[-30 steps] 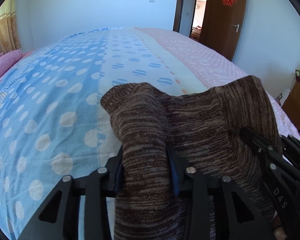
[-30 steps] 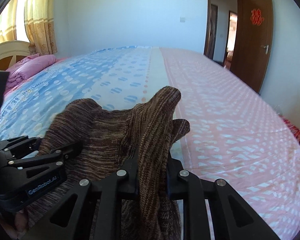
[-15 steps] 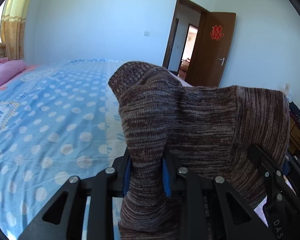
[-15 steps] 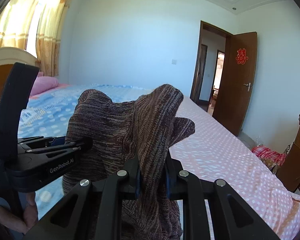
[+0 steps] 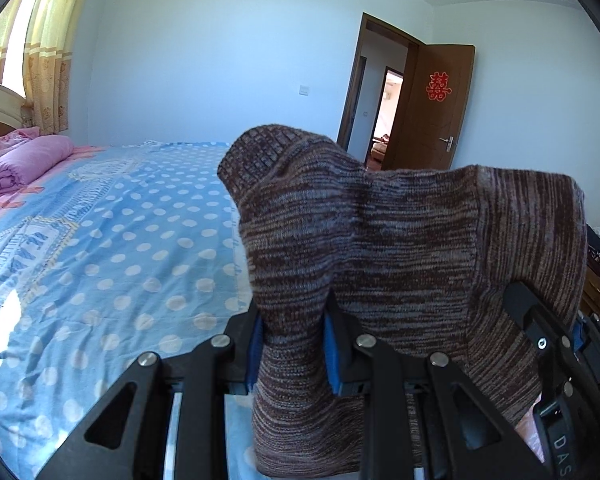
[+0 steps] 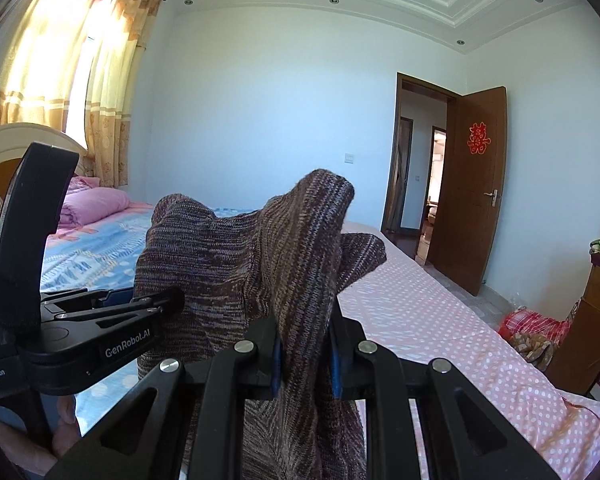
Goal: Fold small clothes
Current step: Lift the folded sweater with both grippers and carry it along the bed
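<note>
A brown striped knit garment [image 5: 400, 248] hangs in the air above the bed, stretched between both grippers. My left gripper [image 5: 294, 344] is shut on one bunched corner of it, blue pads pressing the knit. My right gripper [image 6: 305, 354] is shut on the other corner of the garment [image 6: 300, 248], which stands up above its fingers. In the right wrist view the left gripper [image 6: 140, 304] shows at the left, clamped on the cloth. In the left wrist view the right gripper's body [image 5: 548, 344] shows at the lower right; its fingertips are behind the knit.
Below lies a bed with a blue dotted sheet [image 5: 112, 248] and a pink dotted half [image 6: 440, 320]. Folded pink bedding [image 5: 16, 160] lies by the headboard. A brown door [image 6: 476, 216] stands open. A wooden cabinet [image 6: 588, 320] and a red bundle [image 6: 532, 332] sit at right.
Both grippers have risen and tilted up with the garment, lifting it off the bed. The views now take in wall, door and ceiling instead of mostly bedsheet.
</note>
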Action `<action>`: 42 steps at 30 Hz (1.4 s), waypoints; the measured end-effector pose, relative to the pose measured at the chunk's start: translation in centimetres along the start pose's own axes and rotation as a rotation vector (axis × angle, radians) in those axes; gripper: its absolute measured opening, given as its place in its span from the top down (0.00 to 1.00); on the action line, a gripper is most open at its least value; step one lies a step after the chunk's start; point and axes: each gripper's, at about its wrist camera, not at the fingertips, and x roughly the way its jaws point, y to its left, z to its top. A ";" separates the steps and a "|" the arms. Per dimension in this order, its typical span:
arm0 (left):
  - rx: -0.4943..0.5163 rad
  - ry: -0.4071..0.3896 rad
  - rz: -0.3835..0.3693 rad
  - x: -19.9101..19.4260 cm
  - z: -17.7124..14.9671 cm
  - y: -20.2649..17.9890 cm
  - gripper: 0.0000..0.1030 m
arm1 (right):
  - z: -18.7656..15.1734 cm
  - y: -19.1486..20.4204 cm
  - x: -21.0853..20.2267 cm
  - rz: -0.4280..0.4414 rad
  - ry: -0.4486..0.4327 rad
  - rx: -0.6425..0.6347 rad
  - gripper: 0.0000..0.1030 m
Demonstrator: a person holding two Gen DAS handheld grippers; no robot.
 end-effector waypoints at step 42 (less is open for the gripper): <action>0.156 0.089 -0.216 -3.0 -4.8 -11.8 0.75 | -4.3 -7.8 -6.3 -0.180 0.022 0.187 0.83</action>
